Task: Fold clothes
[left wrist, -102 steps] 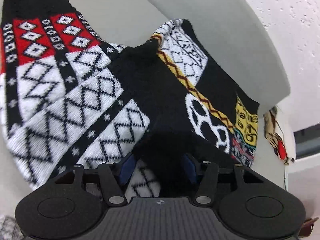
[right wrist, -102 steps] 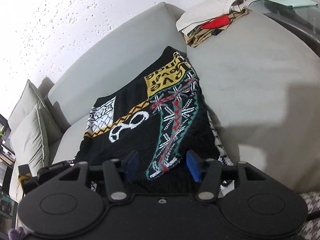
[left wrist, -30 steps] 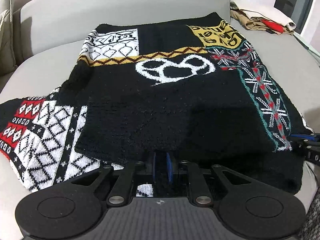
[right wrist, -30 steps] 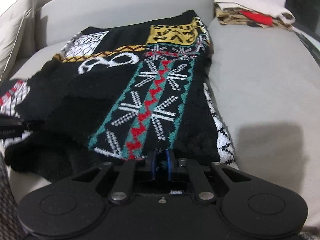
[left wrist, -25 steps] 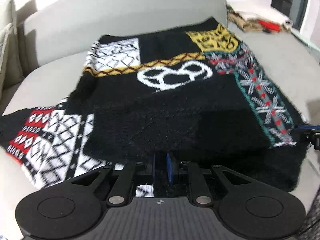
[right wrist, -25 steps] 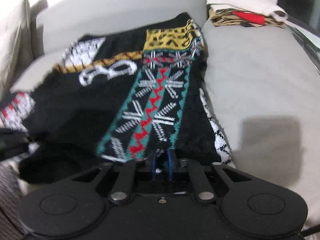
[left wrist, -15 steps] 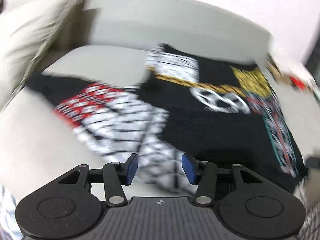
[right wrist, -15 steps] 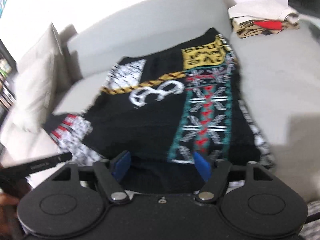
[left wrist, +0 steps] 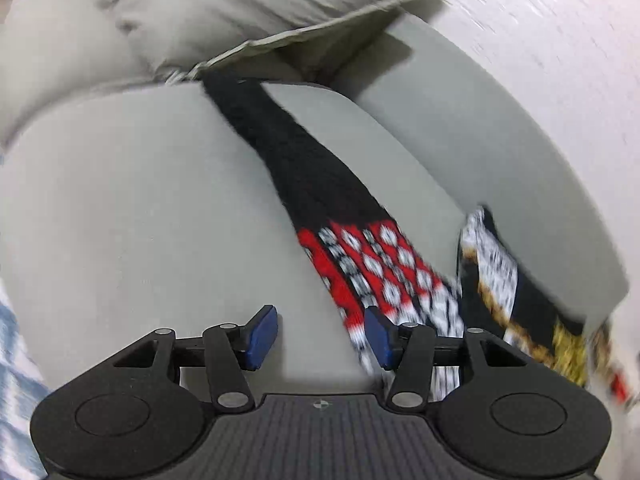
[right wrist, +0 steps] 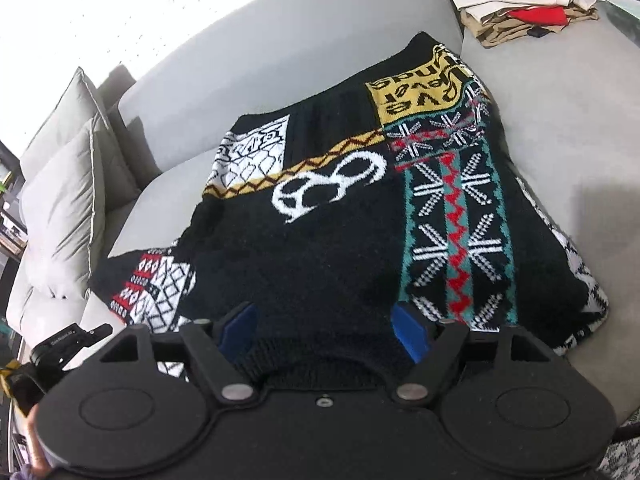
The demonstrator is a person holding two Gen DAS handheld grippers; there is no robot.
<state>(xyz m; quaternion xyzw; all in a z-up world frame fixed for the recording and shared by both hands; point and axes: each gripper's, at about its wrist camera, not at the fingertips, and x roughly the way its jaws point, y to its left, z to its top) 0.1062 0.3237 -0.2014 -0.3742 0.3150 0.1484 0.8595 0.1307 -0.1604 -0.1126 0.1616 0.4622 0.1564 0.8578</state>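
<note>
Over at the far left of the sofa (right wrist: 580, 152), a grey cushion (right wrist: 64, 208) leans in the corner, and the sweater's long sleeve (left wrist: 308, 168) runs out toward it, black at the cuff end and red-and-white patterned nearer the body. The left gripper (left wrist: 318, 336) hangs above that sleeve with its jaws apart, having just been opening; bare seat shows between the blue pads and the patterned edge lies just beside the right one. Nothing is gripped.

Further right, the sweater (right wrist: 340, 248) lies spread on the seat, its body already doubled over so the white ring motif and the teal and red band face up. The right gripper (right wrist: 324, 330) hovers at the near edge, jaws standing wide after just opening, with black knit below them but not pinched.

At the far right a small stack of folded clothes (right wrist: 524, 4) sits well apart on the seat.

To my eye the next fold is that stray sleeve. Doing it well means taking the sleeve squarely across its width, lifting only enough to clear the seat, and laying it flat across the black body so its edge lines up with the fold. The knit looks thick and floppy, so a shallow pinch may slip.
</note>
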